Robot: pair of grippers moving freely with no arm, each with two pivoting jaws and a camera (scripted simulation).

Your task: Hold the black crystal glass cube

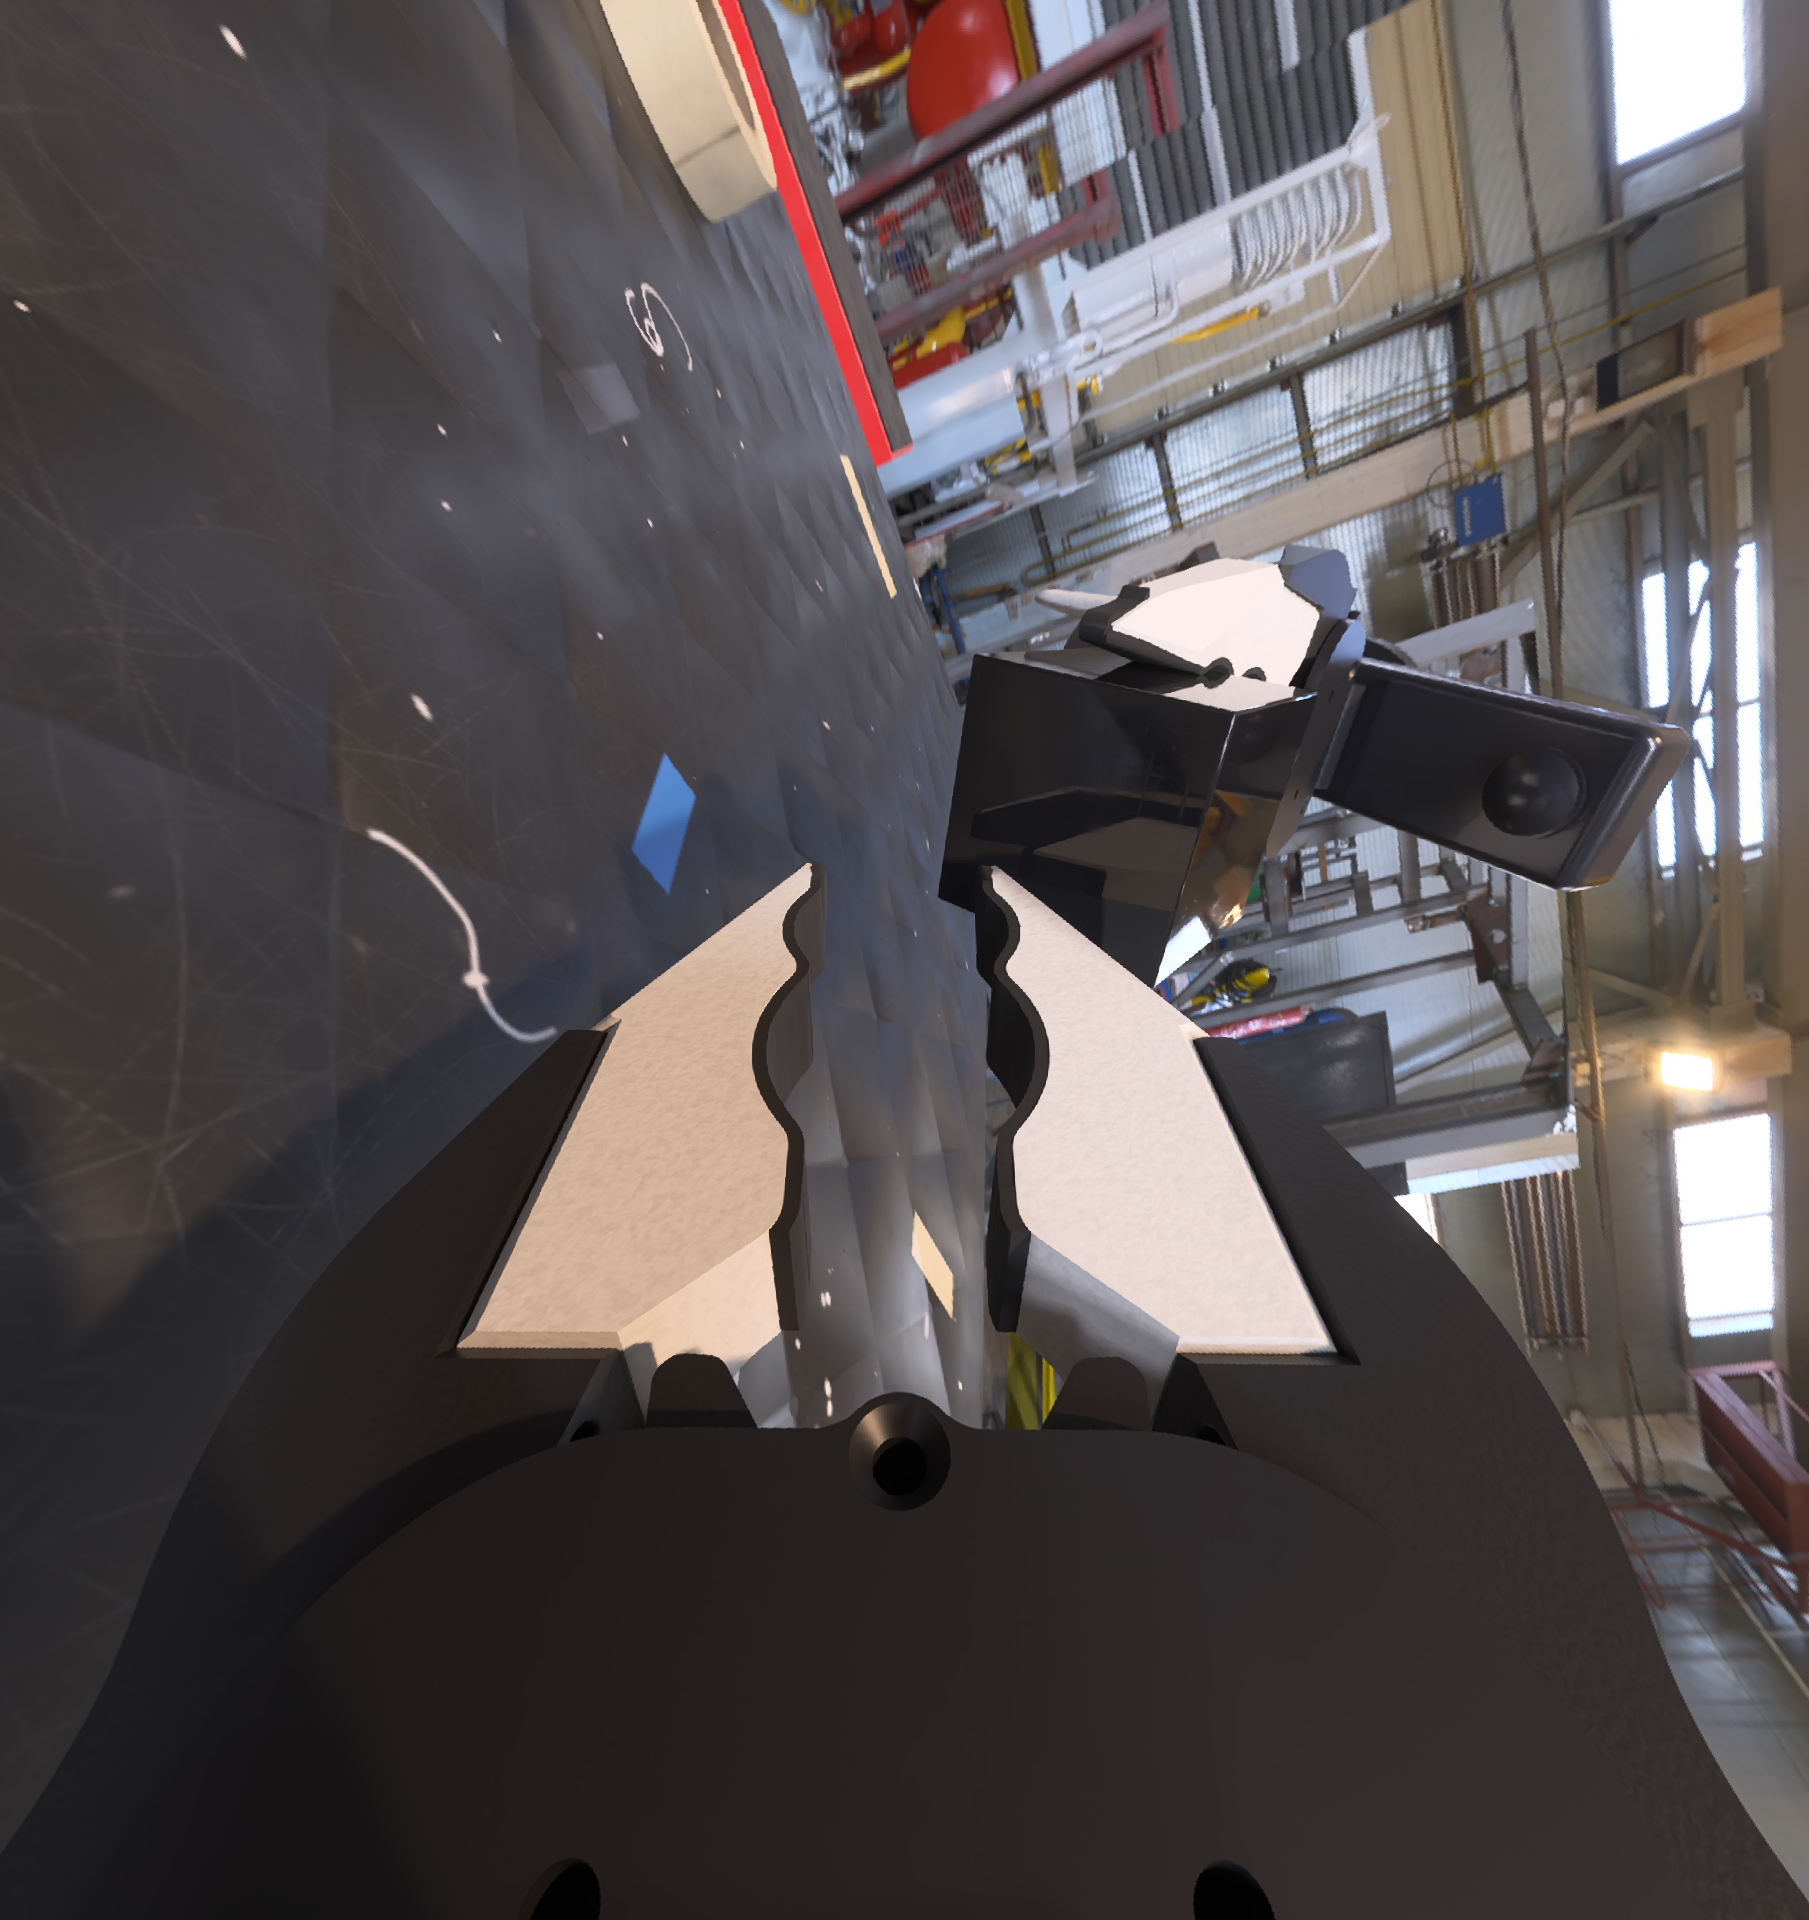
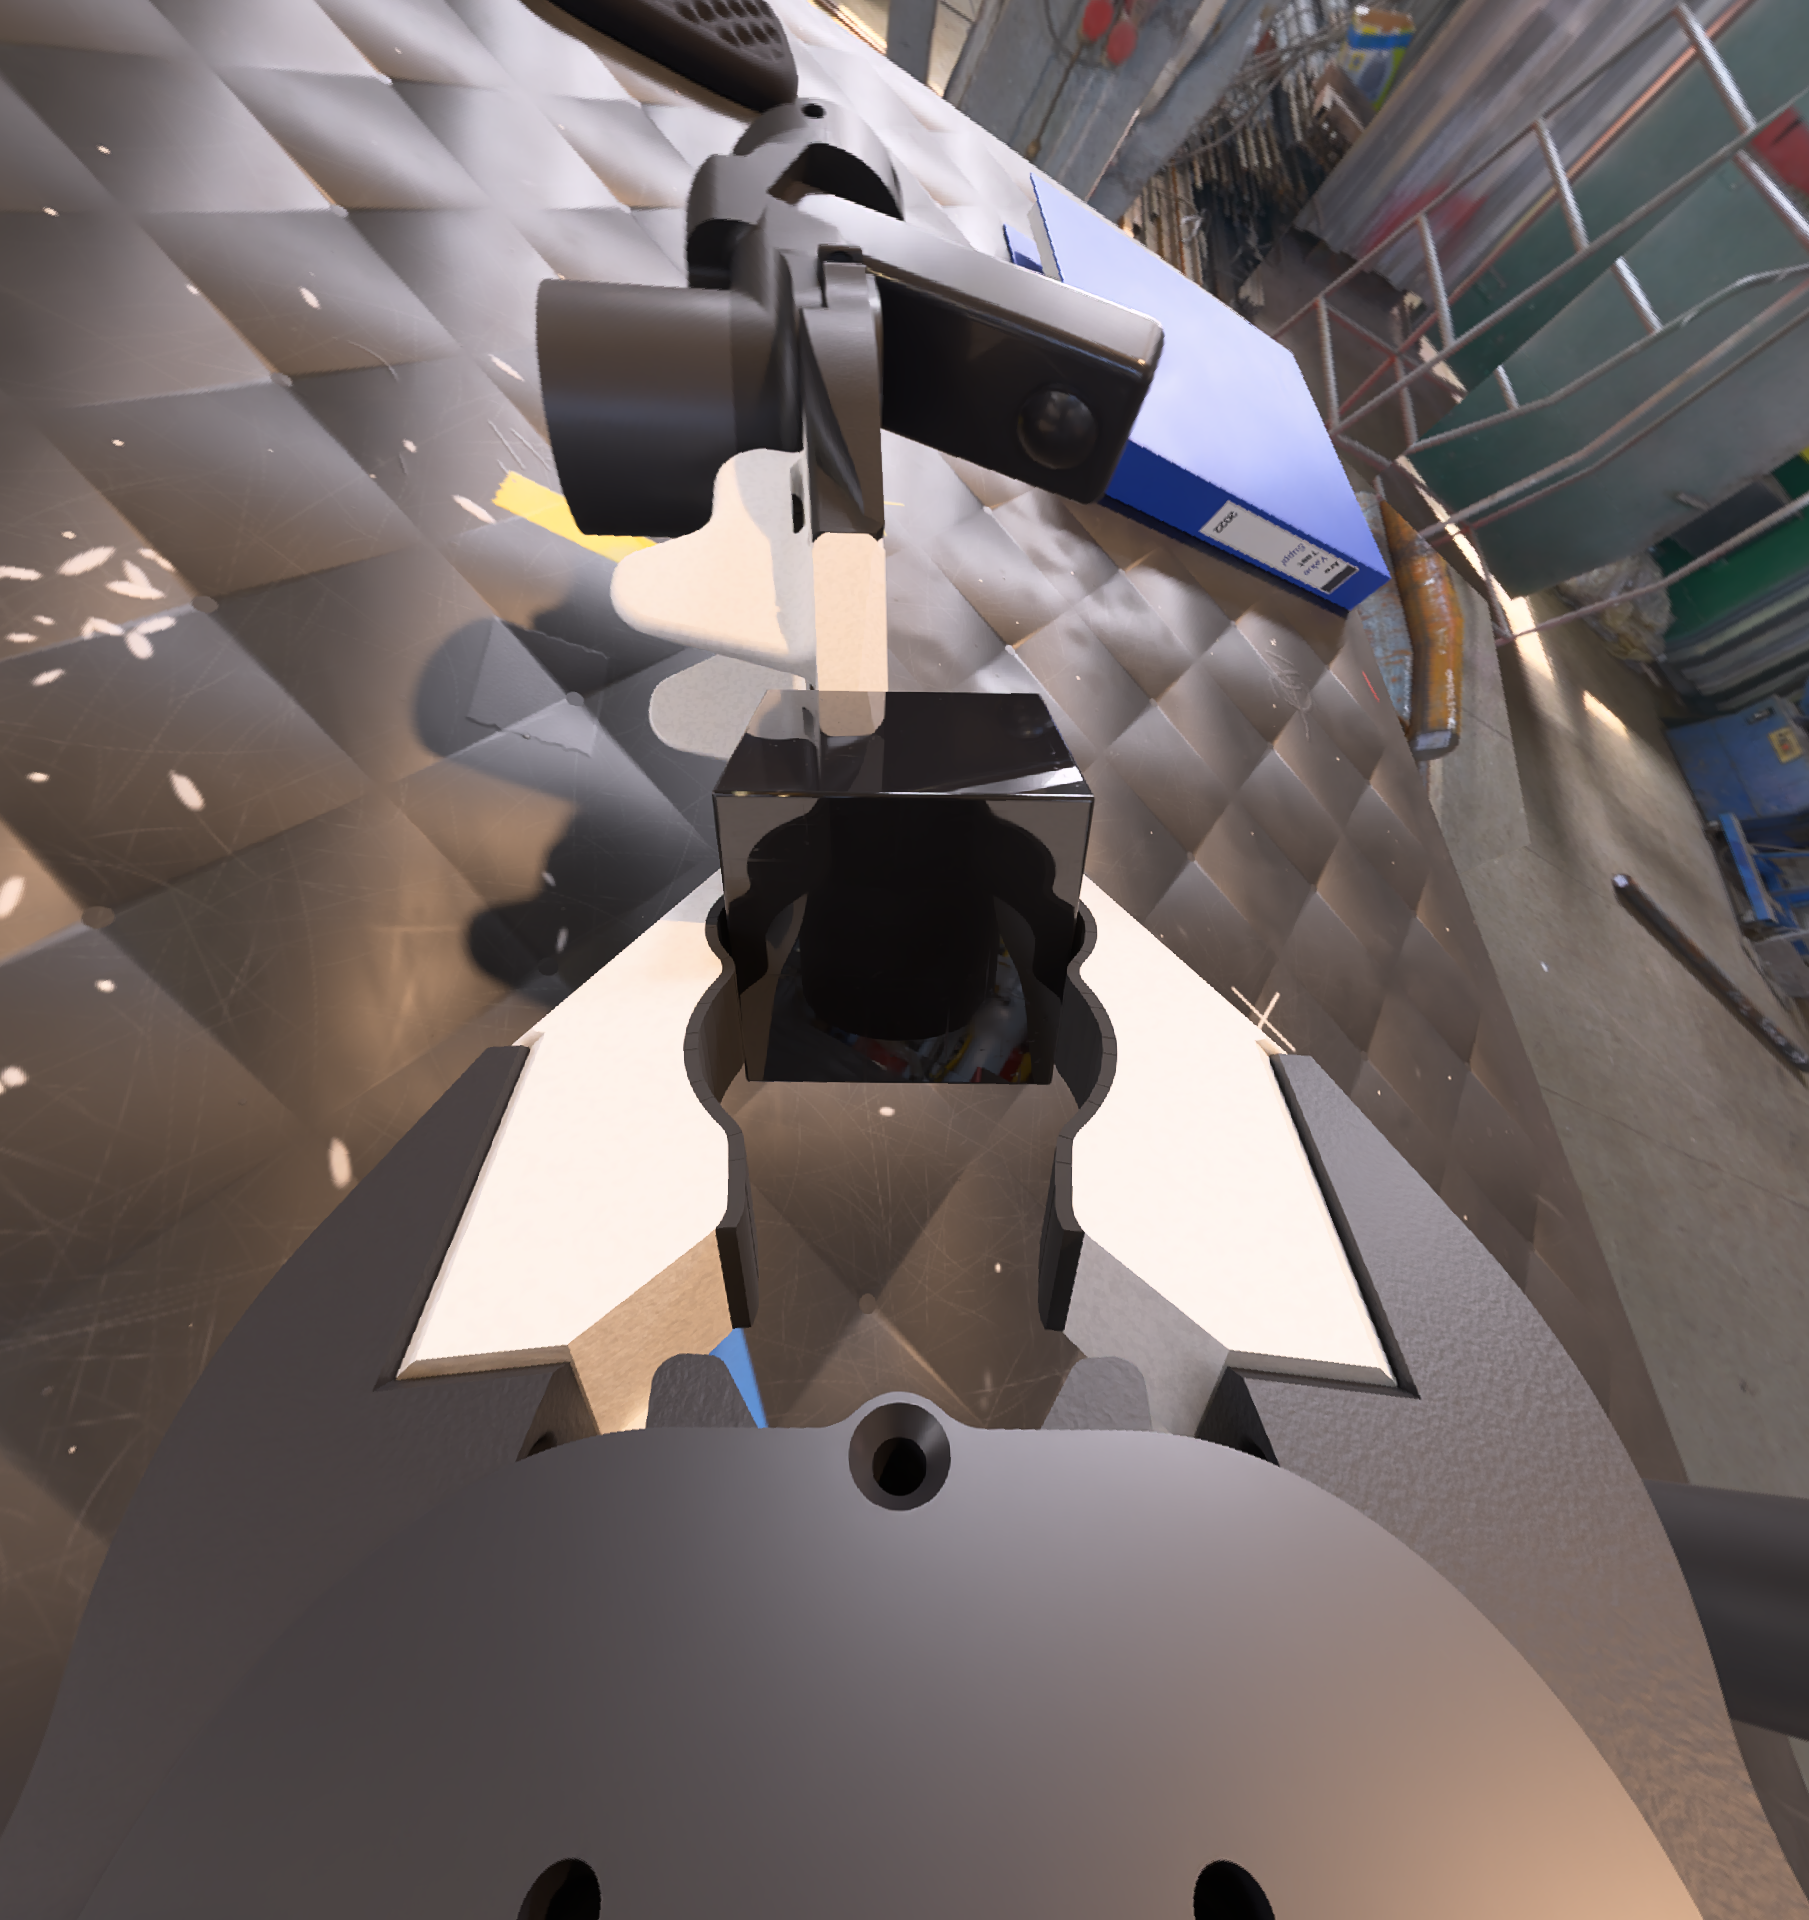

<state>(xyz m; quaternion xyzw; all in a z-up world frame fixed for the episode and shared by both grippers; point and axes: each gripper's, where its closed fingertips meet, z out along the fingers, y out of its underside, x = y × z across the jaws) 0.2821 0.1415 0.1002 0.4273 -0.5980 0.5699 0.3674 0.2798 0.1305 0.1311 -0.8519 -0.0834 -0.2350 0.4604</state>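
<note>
While my right gripper (image 2: pixel 900 925) clamps the black crystal glass cube (image 2: pixel 905 894) between its white fingers (image 2: pixel 609 1164), lifted clear of the counter (image 2: pixel 204 416), the cube's far face sits just under the tip of my left gripper (image 2: pixel 838 644). From the left wrist view, my left gripper (image 1: pixel 900 894) holds nothing, its jaws narrowly parted, with the cube (image 1: pixel 1087 769) just past the right fingertip. Open counter lies to my right gripper's left, whereas a blue binder (image 2: pixel 1232 416) lies near the counter's edge on the other side.
</note>
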